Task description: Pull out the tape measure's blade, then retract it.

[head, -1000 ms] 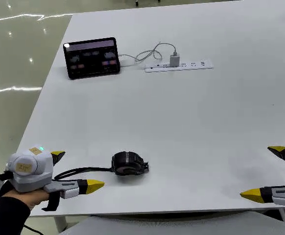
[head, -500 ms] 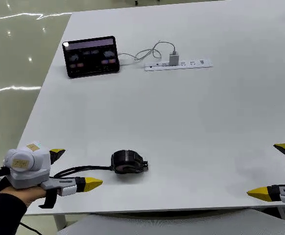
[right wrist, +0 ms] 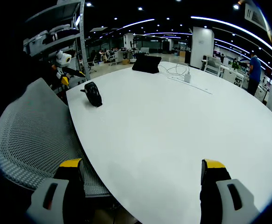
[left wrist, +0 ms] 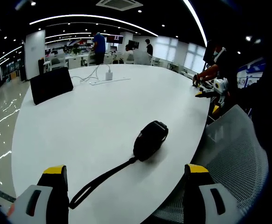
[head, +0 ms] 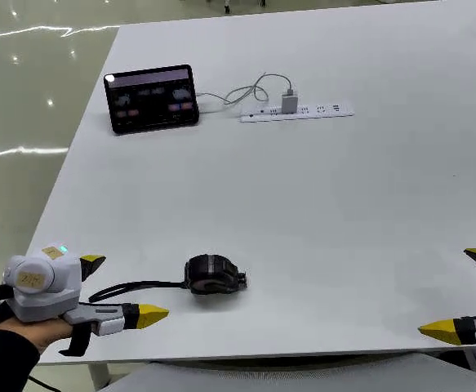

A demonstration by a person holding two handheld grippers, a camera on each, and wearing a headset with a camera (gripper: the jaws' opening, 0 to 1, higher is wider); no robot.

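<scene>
Tape measure (head: 213, 274), black and squat, sits on the white tabletop (head: 319, 204) close to the near edge, left of the middle. Its long axis runs roughly along that edge. A dark wrist strap (head: 135, 287) leaves its left end and trails across the tabletop toward my left gripper (head: 126, 286), so the opposite end of the case faces right, toward my right gripper (head: 460, 292). I cannot tell where the blade's tip sits on the case.

My left gripper hovers near the left corner, jaws spread wide and released, the strap's loop lying just ahead of its yellow tips. It is apart from the case. My right gripper is well apart from the tape measure at the right edge, equally released, with bare tabletop between its jaws.
</scene>
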